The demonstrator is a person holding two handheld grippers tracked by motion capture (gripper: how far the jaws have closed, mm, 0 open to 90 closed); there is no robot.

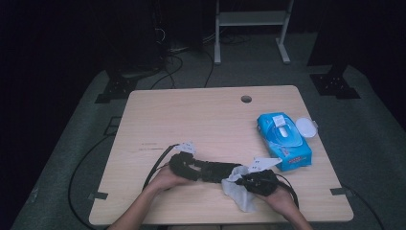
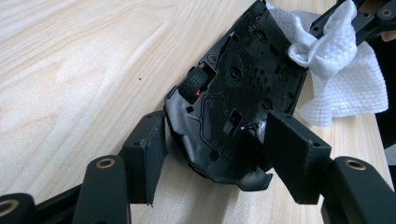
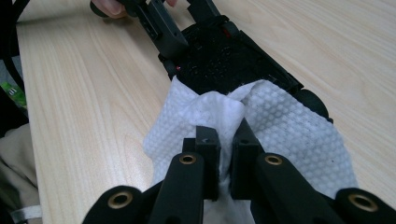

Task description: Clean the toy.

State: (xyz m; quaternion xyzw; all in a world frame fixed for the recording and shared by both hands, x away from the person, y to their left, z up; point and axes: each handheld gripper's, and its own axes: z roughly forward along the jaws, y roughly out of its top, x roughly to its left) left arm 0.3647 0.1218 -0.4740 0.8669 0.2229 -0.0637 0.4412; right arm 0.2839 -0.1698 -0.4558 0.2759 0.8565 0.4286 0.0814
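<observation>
while the left gripper (image 2: 210,154) clamps the upturned black toy car (image 2: 238,88) and the right gripper (image 3: 226,140) pinches a white wipe (image 3: 280,135) against its far end, the wiping step looks underway, so next calls for dragging the wipe along the underside.

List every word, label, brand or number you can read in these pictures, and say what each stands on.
None can be read.
Blue wet-wipe pack: printing on its wrapper, too small and blurred.
Black toy car's underside: moulded marks, no legible letters.
White embossed wipe: a dot pattern, no text.
Light wooden table: a faint dark mark near its left side, unreadable.
</observation>
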